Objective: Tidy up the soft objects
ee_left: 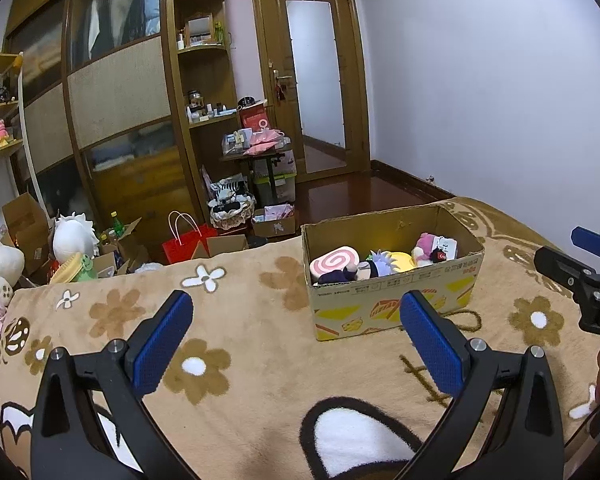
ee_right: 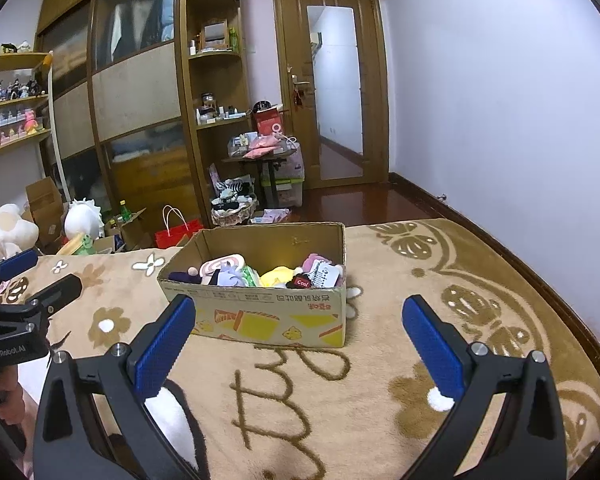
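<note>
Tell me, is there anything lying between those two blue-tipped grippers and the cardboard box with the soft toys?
Nothing visible. Only bare stretches of the flowered blanket lie between the open left gripper, the open right gripper and the cardboard box. The box top is open, so the plush toys inside are reachable from above.

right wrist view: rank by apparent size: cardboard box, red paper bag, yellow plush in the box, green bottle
1. cardboard box, largest by far
2. red paper bag, partly hidden behind the bed edge
3. yellow plush, partly buried among the other toys
4. green bottle

The bag and bottle stand farther back, so they look smaller than they are.
</note>
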Action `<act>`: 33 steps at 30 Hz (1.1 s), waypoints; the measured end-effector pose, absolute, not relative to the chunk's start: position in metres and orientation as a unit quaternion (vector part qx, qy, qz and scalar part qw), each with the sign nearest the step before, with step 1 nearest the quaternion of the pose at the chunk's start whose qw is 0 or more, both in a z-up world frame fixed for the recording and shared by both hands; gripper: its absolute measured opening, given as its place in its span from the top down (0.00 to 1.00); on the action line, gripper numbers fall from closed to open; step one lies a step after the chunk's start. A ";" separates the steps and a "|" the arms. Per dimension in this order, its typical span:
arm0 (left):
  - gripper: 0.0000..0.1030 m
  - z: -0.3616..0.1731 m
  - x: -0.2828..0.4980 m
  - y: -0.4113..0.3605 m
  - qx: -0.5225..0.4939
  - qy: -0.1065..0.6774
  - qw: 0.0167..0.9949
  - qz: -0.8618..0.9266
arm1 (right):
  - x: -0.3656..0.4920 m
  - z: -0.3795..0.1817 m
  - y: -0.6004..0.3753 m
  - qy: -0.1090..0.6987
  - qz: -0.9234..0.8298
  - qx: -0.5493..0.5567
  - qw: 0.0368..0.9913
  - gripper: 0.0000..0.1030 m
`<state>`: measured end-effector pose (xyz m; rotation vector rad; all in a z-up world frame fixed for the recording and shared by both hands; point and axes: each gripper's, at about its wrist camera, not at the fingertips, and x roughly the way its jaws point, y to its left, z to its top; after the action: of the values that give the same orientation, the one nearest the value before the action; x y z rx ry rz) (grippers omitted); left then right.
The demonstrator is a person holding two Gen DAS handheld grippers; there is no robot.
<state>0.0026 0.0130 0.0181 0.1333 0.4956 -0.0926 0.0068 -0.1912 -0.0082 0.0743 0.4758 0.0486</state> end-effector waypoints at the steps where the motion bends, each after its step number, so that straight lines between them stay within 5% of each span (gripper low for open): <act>1: 0.01 0.018 0.003 0.013 0.065 0.246 0.966 -0.049 | 0.007 -0.008 -0.191 0.236 0.023 0.036 0.971 0.00; 33: 0.01 0.020 0.002 0.011 0.060 0.243 0.967 -0.052 | 0.008 -0.009 -0.192 0.238 0.021 0.037 0.970 0.00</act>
<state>0.0025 0.0109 0.0198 0.1211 0.4923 -0.1048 0.0085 -0.1920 -0.0086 0.0756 0.4816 0.0417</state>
